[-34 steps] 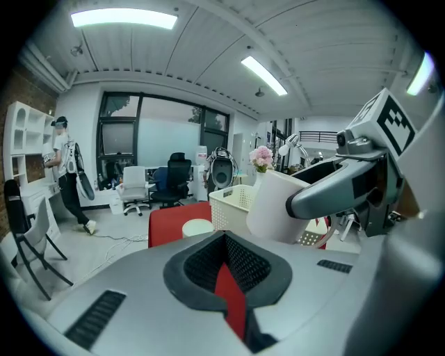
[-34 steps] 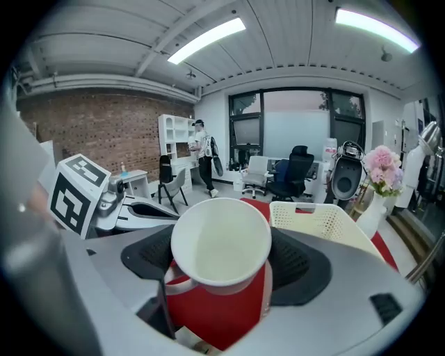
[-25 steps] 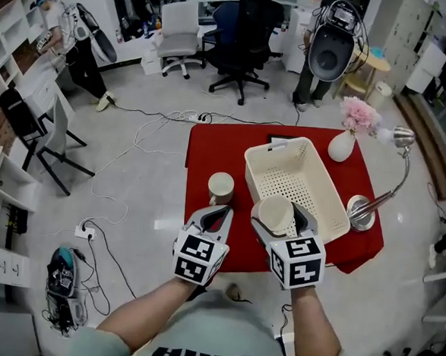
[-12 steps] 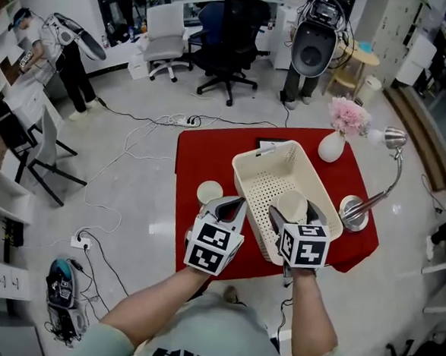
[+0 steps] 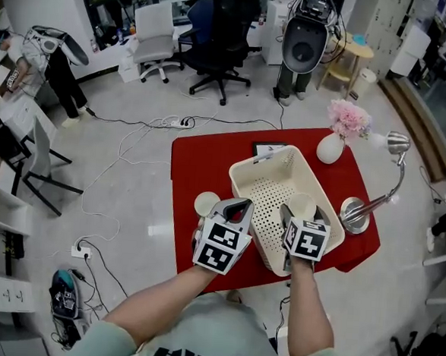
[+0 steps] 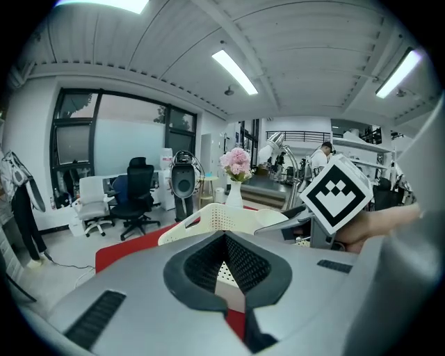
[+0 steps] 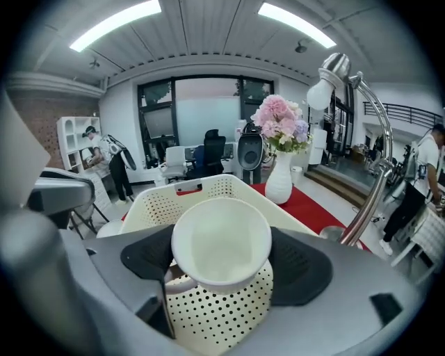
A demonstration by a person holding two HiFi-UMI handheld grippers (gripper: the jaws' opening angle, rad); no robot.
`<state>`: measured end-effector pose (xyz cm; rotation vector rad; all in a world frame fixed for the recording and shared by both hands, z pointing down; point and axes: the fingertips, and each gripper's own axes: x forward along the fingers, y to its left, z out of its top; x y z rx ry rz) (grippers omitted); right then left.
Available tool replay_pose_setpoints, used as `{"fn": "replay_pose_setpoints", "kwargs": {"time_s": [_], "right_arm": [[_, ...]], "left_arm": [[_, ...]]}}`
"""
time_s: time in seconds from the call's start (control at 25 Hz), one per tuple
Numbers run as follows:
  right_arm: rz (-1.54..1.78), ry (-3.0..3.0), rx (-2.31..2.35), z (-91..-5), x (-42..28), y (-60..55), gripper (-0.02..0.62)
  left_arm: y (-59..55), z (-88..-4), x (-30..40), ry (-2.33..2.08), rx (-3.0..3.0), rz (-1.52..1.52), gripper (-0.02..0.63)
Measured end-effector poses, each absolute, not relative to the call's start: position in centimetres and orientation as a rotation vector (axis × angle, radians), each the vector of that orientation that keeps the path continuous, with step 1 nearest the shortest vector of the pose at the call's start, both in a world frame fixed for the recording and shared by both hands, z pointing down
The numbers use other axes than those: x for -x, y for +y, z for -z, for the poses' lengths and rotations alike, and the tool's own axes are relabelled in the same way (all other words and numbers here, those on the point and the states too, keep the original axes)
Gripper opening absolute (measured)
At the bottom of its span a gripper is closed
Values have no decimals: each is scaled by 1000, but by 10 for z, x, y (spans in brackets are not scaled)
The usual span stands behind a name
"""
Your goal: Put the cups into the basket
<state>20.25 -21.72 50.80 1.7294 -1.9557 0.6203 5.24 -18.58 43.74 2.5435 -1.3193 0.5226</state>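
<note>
A: Your right gripper pinches a cream cup by its round wall, one dark pad on either side. You see straight into its smooth, glossy mouth. The handle pokes out low on the left, half tucked behind the jaw.

B: You hold it inside the basket, above the perforated floor. Whether it touches that floor, I can't tell. From your head, the marker cube covers most of the gripper, and only the cup's pale rim shows between the jaws.

A: Your left gripper has its jaws pressed together with nothing between them. Its own grey body fills the lower half of its view.

B: The second cup stands upright on the red cloth, just beside those closed tips and outside the basket's left wall.

A: The basket is cream plastic, rectangular with rounded corners and dotted with holes, with a slot handle at its far end. Beyond it stand a white vase of pink flowers and a chrome lamp.
</note>
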Motion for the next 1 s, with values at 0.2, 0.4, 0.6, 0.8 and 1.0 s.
{"fn": "replay_pose_setpoints", "kwargs": {"time_s": [0.2, 0.4, 0.6, 0.8, 1.0], "right_arm": [[-721, -1844, -1786, -543, -222, -228, 393], [-767, -1757, -1849, -552, -235, -234, 393], [-845, -1671, -1887, -572, -249, -238, 393], [-882, -1579, -1906, -592, -260, -239, 393], [-896, -1557, -1919, -598, -266, -243, 393]], "left_arm": [[-197, -444, -50, -1284, -2563, -559, 6], [-207, -457, -52, -1246, -2567, -600, 6], [-218, -462, -62, -1212, -2583, -625, 6], [-224, -463, -69, -1175, -2602, -640, 7], [-230, -466, -73, -1159, -2605, -643, 6]]}}
